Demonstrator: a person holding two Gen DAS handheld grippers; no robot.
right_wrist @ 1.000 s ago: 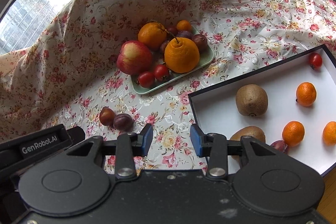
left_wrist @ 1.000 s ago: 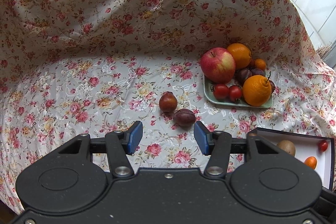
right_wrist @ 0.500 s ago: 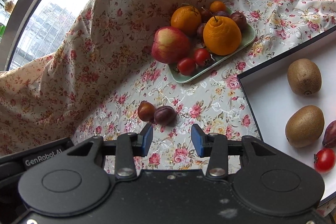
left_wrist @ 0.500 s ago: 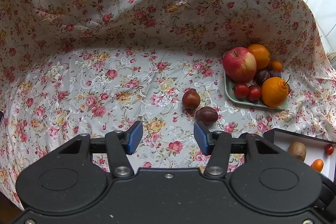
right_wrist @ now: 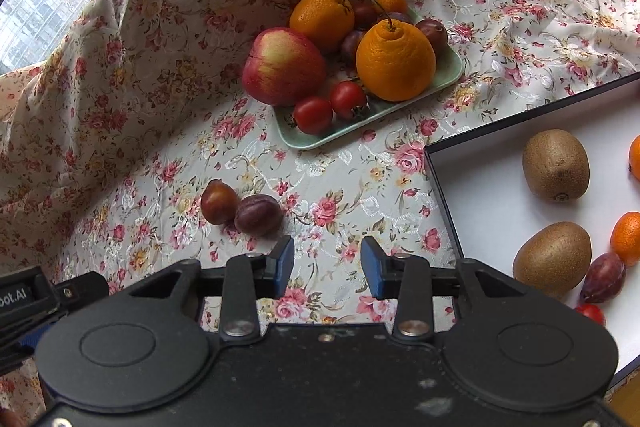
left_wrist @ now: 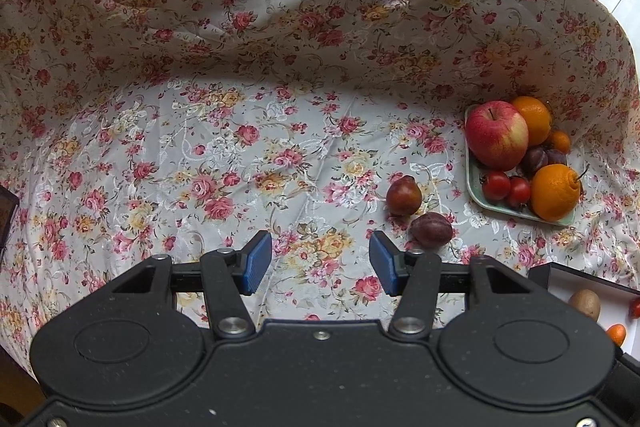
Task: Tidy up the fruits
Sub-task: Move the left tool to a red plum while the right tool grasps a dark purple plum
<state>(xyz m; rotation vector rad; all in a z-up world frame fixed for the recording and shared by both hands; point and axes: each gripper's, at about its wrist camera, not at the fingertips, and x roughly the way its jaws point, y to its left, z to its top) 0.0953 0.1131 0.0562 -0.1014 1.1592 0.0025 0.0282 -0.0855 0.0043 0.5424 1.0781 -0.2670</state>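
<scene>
While two plums [right_wrist: 240, 207] lay touching on the floral cloth [right_wrist: 332, 203], short of the green plate [right_wrist: 448, 75] and the white box [right_wrist: 480, 187], the right gripper [right_wrist: 326, 265] hovered near them, jaws closing on nothing; the left gripper [left_wrist: 319, 263] hung spread and empty, likely waiting.

left tool [left_wrist: 320, 263]: angled down, jaws apart, empty | right tool [right_wrist: 326, 269]: angled down, jaws closing, empty
</scene>
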